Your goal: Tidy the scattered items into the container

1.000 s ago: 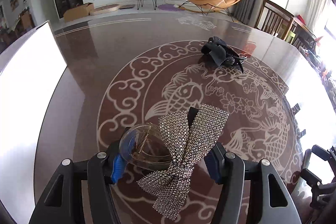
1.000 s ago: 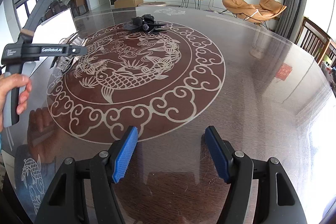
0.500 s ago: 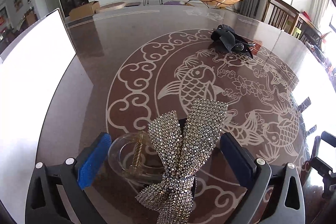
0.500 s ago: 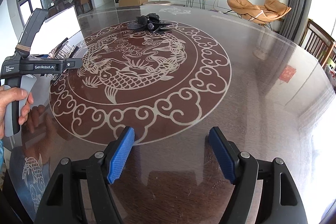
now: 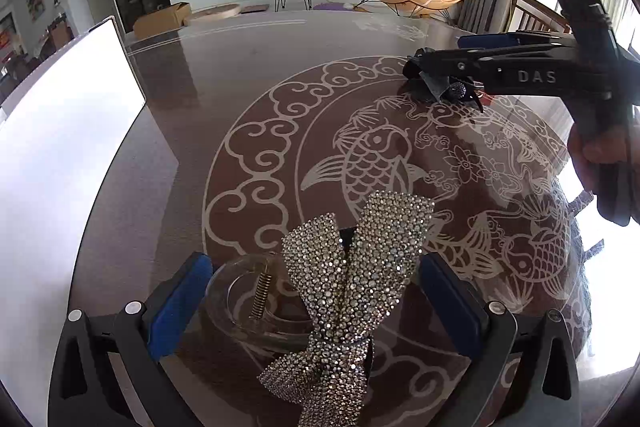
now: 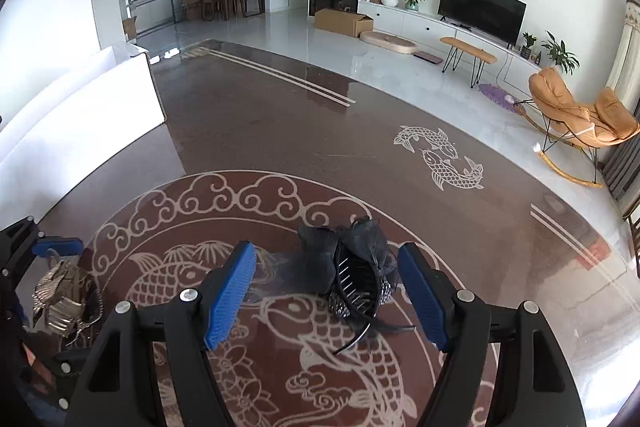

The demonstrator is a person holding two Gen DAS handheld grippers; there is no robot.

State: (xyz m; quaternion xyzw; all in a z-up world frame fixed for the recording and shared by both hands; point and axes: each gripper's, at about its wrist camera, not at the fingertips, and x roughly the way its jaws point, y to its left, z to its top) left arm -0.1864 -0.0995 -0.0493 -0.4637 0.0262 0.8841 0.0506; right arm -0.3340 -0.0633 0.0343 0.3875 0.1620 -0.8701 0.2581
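We've got the left gripper point(image 5: 316, 301) freshly opened wide around the sparkly bow clip point(image 5: 352, 279), and the right gripper point(image 6: 328, 287) open over the black hair clip point(image 6: 352, 275).

Left gripper point(image 5: 316, 291): two black plastic arms with triangular cut-outs, each carrying a round silver screw head near its outer end and another near the finger base, and ending in a flat blue ribbed pad point(image 5: 180, 301). Right gripper point(image 6: 326, 291): the same build, black arms with silver screws and blue ribbed pads point(image 6: 420, 297); seen from the left wrist view, its black body bears the white letters "DAS" and a small green light glows on its upright handle. A hand point(image 5: 600, 155) wraps that black handle; no sleeve is visible.
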